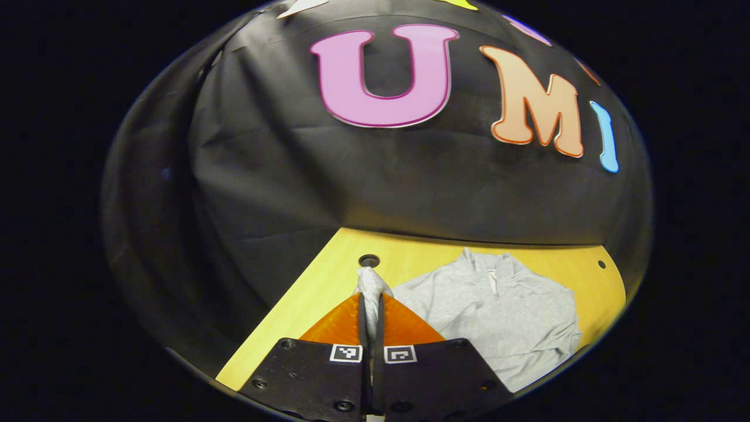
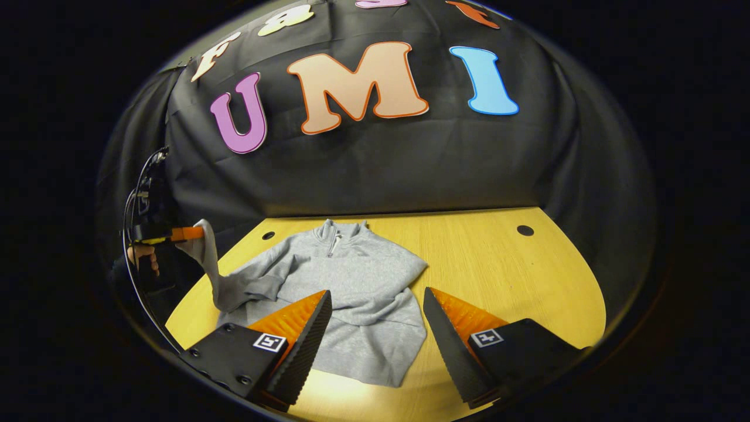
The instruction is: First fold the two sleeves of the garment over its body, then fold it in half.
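One grey garment (image 2: 351,287) lies spread on the tabletop (image 2: 498,264), collar toward the booth wall and zip at the neck. In the right gripper view it sits straight ahead of the jaws and partly between them. One sleeve (image 2: 208,258) is lifted off the tabletop, rising from the garment's side up to the left gripper (image 2: 196,233), which hangs well off to the left of the right gripper's jaws, above the tabletop's edge. A hand (image 2: 143,255) holds that gripper. The other sleeve lies folded across the body.

The left gripper view gives the close look at the grasp: the left gripper's (image 1: 370,293) jaws are closed almost together, with a bunch of the sleeve's (image 1: 370,282) cloth pinched between them and sticking out past the tips. The rest of the garment (image 1: 498,310) lies just right of those jaws.

The right gripper (image 2: 375,305) has its jaws spread wide and grips nothing, poised above the garment's lower part.

Two round holes (image 2: 525,230) show in the tabletop in the right gripper view, one on each side of the garment; the left gripper view shows one large hole (image 1: 368,260) just beyond the jaw tips and a small one off to the right.
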{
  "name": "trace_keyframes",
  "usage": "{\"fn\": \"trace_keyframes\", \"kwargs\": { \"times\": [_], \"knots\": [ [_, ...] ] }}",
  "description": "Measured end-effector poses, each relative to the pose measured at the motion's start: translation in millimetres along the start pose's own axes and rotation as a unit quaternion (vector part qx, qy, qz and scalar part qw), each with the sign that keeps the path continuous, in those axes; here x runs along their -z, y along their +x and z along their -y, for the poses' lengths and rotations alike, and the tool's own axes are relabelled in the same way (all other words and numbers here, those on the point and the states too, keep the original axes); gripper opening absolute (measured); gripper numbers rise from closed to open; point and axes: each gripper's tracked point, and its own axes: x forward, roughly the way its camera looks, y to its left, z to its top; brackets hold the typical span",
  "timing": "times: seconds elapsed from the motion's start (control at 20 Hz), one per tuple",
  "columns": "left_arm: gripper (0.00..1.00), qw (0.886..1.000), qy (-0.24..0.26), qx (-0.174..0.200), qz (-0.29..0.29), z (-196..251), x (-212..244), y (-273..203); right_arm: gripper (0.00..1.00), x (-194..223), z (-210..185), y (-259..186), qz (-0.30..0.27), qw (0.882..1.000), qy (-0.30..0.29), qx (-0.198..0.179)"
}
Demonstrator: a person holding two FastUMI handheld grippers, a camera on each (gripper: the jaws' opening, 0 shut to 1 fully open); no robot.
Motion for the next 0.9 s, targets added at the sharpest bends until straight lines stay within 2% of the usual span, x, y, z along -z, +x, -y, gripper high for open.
{"fn": "trace_keyframes", "kwargs": {
  "times": [0.4,0.7,0.75,0.8,0.9],
  "knots": [
    [0.00,0.996,0.032,0.074,0.023,108.5,-36.3,20.1,0.98,10.4,32.5,-14.0,-0.002,1.000,0.017,0.025],
    [0.00,0.990,0.060,0.126,0.025,189.8,-40.9,23.2,0.98,18.7,63.5,-34.9,0.002,0.998,0.033,0.047],
    [0.00,0.989,0.065,0.134,0.025,203.1,-40.3,27.2,0.94,22.8,67.9,-38.3,0.000,0.998,0.033,0.050],
    [0.00,0.987,0.071,0.142,0.022,216.0,-37.9,29.3,0.98,26.1,73.9,-41.9,-0.003,0.998,0.033,0.056],
    [0.00,0.984,0.082,0.154,0.017,237.7,-31.8,29.4,0.98,31.0,82.7,-47.6,-0.005,0.997,0.038,0.063]
  ]
}}
